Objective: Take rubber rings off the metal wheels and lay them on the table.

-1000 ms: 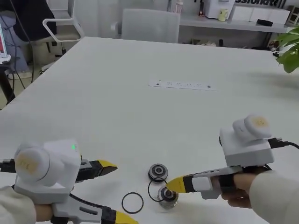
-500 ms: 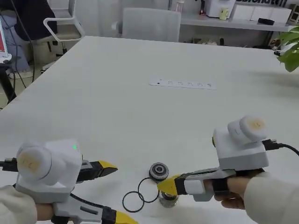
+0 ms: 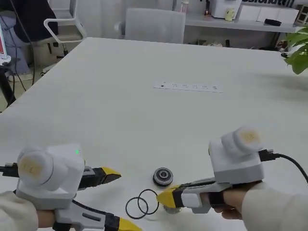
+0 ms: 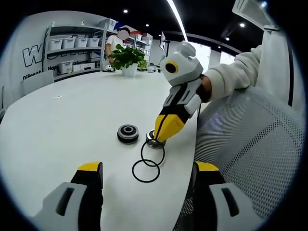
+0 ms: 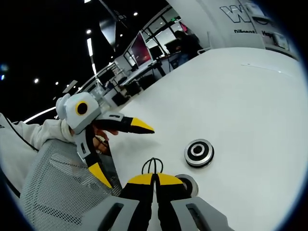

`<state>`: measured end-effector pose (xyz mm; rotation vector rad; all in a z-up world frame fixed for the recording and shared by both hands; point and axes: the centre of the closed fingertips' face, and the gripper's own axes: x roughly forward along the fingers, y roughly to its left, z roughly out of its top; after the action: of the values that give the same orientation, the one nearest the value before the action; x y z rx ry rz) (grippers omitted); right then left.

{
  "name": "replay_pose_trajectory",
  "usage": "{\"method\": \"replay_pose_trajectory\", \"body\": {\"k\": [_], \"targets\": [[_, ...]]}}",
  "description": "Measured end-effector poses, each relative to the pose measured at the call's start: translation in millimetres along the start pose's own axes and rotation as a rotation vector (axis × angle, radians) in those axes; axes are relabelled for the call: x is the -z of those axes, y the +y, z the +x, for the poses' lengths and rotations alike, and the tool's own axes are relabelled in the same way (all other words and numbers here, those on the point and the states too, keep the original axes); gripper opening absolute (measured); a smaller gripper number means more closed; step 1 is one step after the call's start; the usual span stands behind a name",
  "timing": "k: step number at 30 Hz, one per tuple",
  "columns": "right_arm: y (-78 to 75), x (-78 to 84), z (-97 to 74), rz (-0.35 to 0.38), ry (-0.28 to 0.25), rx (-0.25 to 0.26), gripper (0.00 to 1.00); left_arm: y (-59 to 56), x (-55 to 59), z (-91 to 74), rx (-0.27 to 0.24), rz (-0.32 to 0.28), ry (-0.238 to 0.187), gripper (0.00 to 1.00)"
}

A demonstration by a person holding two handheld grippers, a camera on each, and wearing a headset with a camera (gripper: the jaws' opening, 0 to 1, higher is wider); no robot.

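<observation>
Two rings are off. The loose ring (image 4: 133,172) lies flat at bottom centre of the left gripper view. The held ring (image 4: 142,154) overlaps its upper edge, pinched in the closed jaws of the right gripper (image 3: 163,196) beside the bare wheel (image 4: 152,141). The left gripper (image 3: 119,198) is spread and empty, lower left. The ringed wheel (image 3: 162,176) sits just above the right tip in the head view, so the right gripper is nearer.

Left tool (image 4: 148,167) hovers low, jaws spread wide; right tool (image 5: 154,177) pinches a rubber ring (image 4: 152,155) between closed jaws.
</observation>
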<state>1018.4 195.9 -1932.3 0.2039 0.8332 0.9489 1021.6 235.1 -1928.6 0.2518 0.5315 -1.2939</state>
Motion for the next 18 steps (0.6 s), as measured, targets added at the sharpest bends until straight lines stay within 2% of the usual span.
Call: {"method": "replay_pose_trajectory", "body": {"k": [6, 10, 14, 18], "targets": [[-2.9, 0.3, 1.7, -0.058, 0.008, 0.029, 0.0, 0.3, 0.6, 0.2, 0.002, -0.007, 0.0, 0.74], [-7.1, 0.5, 2.4, -0.122, 0.021, 0.06, 0.0, 0.4, 0.9, 0.5, 0.003, -0.007, 0.0, 0.74], [-7.9, -1.4, 2.6, -0.149, 0.017, 0.069, 0.05, 0.4, 0.8, 0.5, 0.003, -0.009, 0.0, 0.74], [-9.8, -0.9, 2.1, -0.169, 0.027, 0.08, 0.05, 0.5, 1.2, 0.6, 0.002, -0.01, 0.002, 0.74]]}}
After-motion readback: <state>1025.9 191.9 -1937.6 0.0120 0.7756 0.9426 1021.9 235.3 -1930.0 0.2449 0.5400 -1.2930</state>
